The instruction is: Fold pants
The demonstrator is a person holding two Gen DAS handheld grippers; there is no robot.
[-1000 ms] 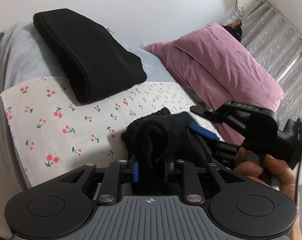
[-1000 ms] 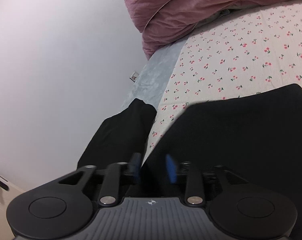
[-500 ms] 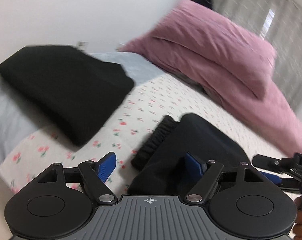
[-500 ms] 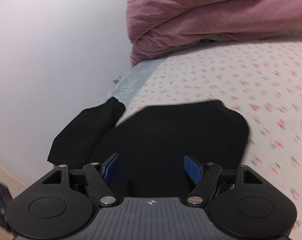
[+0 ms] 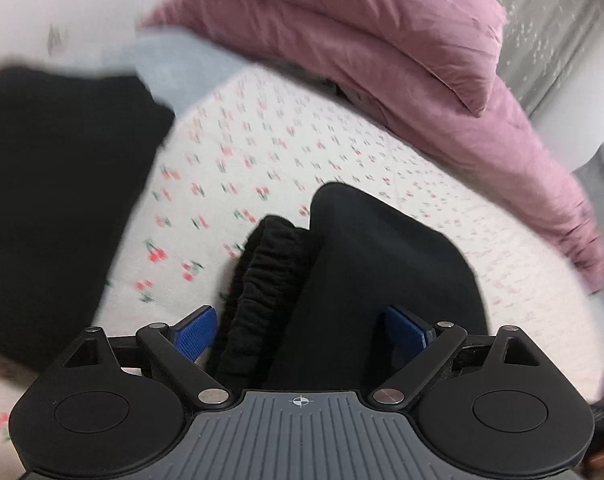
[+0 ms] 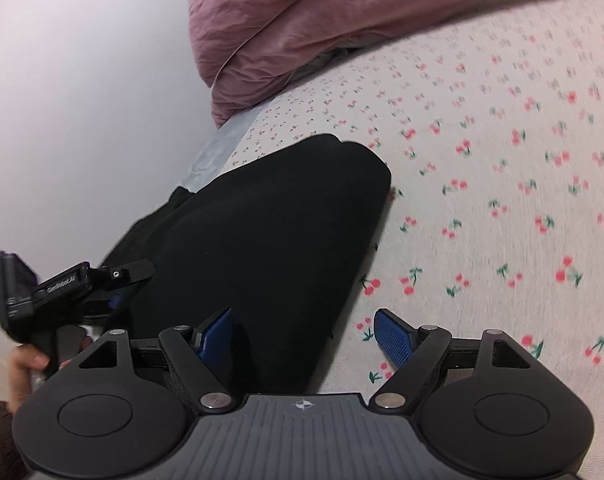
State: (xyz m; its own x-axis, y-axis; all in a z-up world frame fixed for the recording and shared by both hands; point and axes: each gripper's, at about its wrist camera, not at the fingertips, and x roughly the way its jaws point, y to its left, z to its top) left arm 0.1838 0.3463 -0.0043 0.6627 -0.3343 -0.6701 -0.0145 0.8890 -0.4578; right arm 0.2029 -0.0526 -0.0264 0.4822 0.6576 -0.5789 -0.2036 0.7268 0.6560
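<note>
The black pants (image 5: 366, 280) lie folded into a compact bundle on the cherry-print sheet (image 5: 261, 152), with the gathered elastic waistband (image 5: 261, 280) showing on the bundle's left side. My left gripper (image 5: 302, 332) is open, its blue pads either side of the bundle's near end, holding nothing. In the right wrist view the same bundle (image 6: 269, 240) lies flat. My right gripper (image 6: 308, 332) is open over its near right edge, empty. The left gripper also shows in the right wrist view (image 6: 77, 284), at the far left.
A second folded black garment (image 5: 53, 208) lies at the left on the sheet. A mauve pillow and duvet (image 5: 382, 52) lie along the back, also in the right wrist view (image 6: 302, 20). A white wall (image 6: 81, 80) runs along the left.
Both grippers have let go of the pants and opened. The bundle now lies flat on the sheet. Both cameras have swung, the left one towards the pillow.
</note>
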